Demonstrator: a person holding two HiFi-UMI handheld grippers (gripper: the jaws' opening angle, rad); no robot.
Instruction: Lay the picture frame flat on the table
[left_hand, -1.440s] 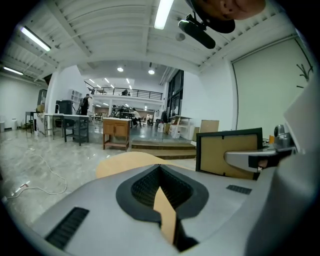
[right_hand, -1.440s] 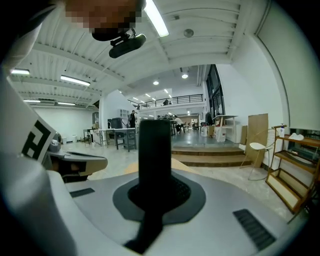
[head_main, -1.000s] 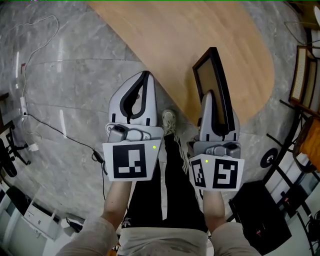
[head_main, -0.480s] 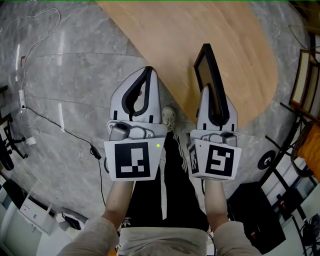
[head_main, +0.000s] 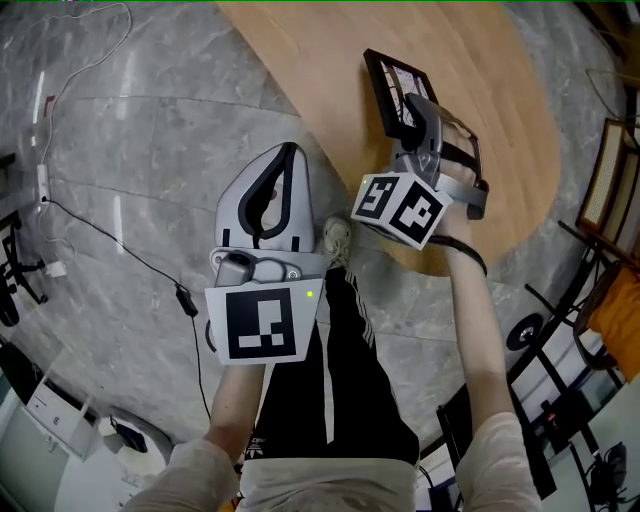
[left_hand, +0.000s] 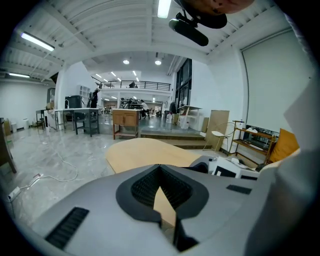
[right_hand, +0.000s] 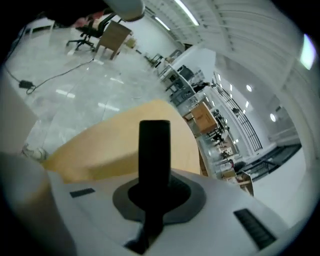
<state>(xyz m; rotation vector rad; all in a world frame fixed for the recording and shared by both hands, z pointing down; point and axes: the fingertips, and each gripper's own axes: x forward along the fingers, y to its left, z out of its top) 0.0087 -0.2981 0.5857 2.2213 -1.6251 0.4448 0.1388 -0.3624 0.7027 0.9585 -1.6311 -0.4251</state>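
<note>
My right gripper (head_main: 420, 108) is shut on the black picture frame (head_main: 390, 85), held over the near part of the wooden table (head_main: 500, 60). The frame leans back at a slant, and its glass face shows in the head view. In the right gripper view the frame's dark edge (right_hand: 154, 145) stands up between the jaws of the right gripper (right_hand: 154, 187), with the table (right_hand: 110, 145) behind it. My left gripper (head_main: 290, 150) hangs shut and empty over the floor, left of the table's edge. In its own view, the left gripper (left_hand: 160, 167) points at the table (left_hand: 145, 152).
A dark cable (head_main: 120, 255) and a white power strip (head_main: 42, 180) lie on the grey marble floor at left. Wooden chairs (head_main: 610, 150) stand to the table's right. The person's shoe (head_main: 335, 240) and dark trouser legs are below the grippers.
My right gripper has carried the frame forward over the table and turned it, so it now leans back instead of standing edge-on. The left gripper has barely moved.
</note>
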